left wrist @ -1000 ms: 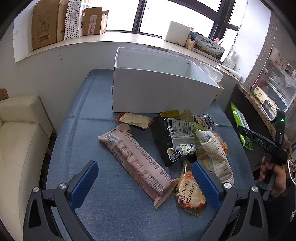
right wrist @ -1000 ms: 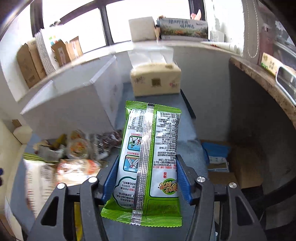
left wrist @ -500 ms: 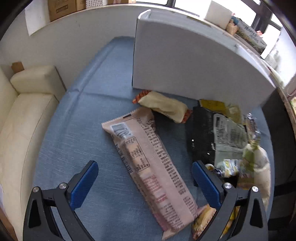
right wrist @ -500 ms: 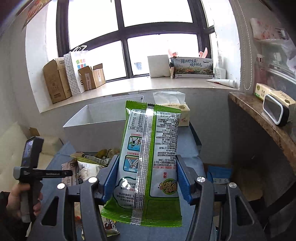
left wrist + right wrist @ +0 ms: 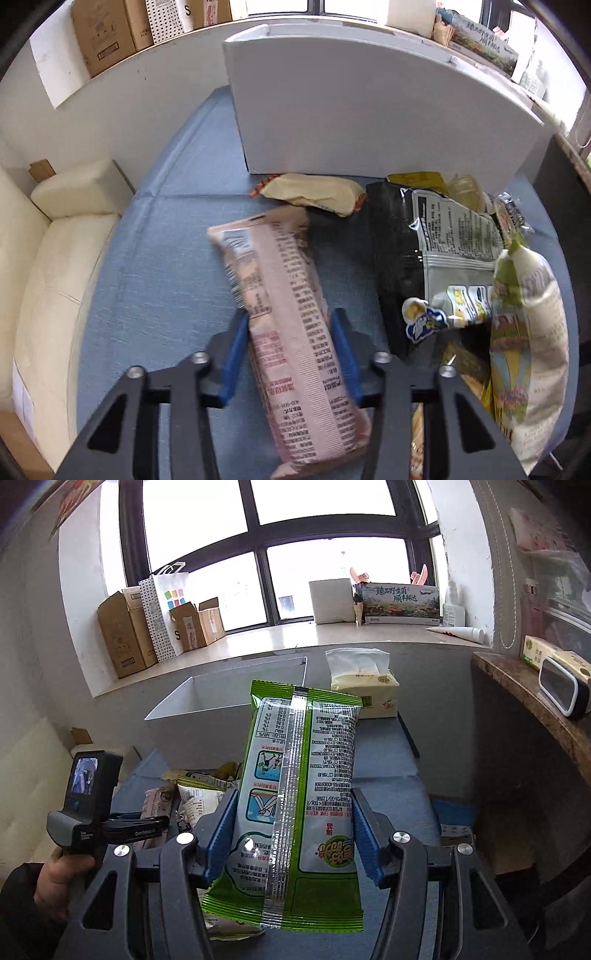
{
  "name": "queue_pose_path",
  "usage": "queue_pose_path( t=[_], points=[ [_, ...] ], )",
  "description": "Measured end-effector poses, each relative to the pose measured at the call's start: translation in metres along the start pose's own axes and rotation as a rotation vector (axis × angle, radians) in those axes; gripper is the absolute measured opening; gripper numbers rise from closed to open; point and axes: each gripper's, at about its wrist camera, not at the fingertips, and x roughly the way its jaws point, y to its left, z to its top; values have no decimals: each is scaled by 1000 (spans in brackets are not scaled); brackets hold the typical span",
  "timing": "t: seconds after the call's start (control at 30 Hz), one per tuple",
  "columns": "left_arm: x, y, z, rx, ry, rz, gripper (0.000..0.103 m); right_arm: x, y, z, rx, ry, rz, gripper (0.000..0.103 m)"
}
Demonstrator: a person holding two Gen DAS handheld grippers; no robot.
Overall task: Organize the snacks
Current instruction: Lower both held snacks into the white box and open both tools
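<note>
A long pink snack packet lies lengthwise between the blue pads of my left gripper. Its jaws are closing, and both pads touch the packet's sides just above the blue tablecloth. My right gripper is shut on a green snack packet, held upright in the air in front of the open white box. The same white box stands behind the snack pile in the left wrist view. A hand holds the left gripper's handle at lower left in the right wrist view.
A tan packet, a black bag and a cream packet lie to the right of the pink one. A tissue pack stands beside the box. A cream sofa borders the table's left edge, and a stone counter runs along the right.
My left gripper came down over the pink packet and its jaws drew in from wide apart onto its sides. The right gripper rose with the green packet and now holds still.
</note>
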Motion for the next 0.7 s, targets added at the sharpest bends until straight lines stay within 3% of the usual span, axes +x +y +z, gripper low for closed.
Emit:
queue_pose_path(
  t=[0.13,0.33,0.53,0.7],
  points=[
    [-14,22,-6,-22,-11,-70,44,2,5,-1,-6,2,12,63],
    [-60,38,-15,-15,-99,-102,44,9,17,-2,-21,15,48,63],
    [-107,46,-3,1,-199,-138,44,18,29,3,-33,27,88,63],
    [-138,38,33,46,-273,-166,44,33,34,25,-23,28,150,63]
  ],
)
